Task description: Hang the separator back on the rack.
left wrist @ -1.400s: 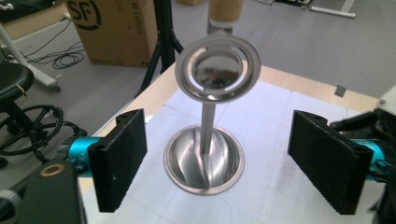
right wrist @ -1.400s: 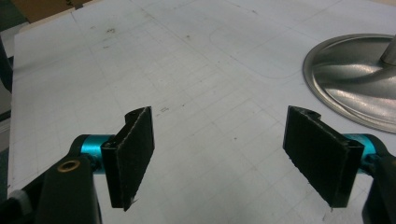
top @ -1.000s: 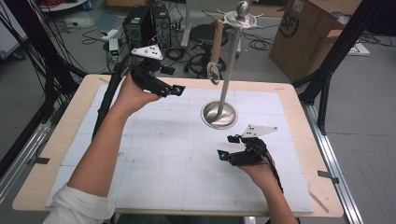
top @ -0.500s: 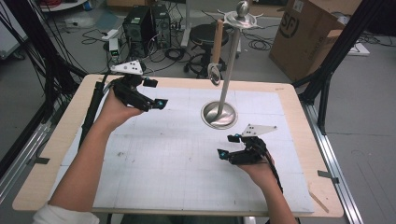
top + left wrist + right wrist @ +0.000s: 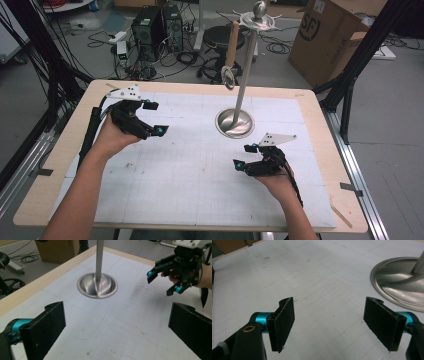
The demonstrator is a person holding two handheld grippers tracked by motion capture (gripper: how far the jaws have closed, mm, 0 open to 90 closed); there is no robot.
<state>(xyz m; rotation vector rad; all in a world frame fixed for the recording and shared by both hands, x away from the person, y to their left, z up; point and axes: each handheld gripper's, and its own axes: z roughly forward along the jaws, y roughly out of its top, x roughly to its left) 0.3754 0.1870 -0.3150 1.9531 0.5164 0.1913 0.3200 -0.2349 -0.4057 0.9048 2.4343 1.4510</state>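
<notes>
A metal stand rises from a round base (image 5: 234,123) at the middle of the white mat; a wooden-handled utensil (image 5: 230,47) hangs from its top disc. My left gripper (image 5: 156,118) hovers low over the mat's left side, pointing toward the stand. Its jaws have just been opening and stand open with nothing between them (image 5: 117,330); ahead of them are the stand base (image 5: 97,286) and the other gripper (image 5: 165,281). My right gripper (image 5: 243,156) rests near the mat's right front, open and empty (image 5: 332,322), with the base (image 5: 402,287) just beyond its right jaw.
The mat covers a wooden table (image 5: 310,107). Behind the table stand a cardboard box (image 5: 330,40), a stool (image 5: 220,37), computer cases (image 5: 150,25) and floor cables. Black frame legs (image 5: 350,75) flank the table.
My left hand has swung left, away from the stand, and come down closer to the mat, its jaws spreading a little wider. The right hand has stayed put.
</notes>
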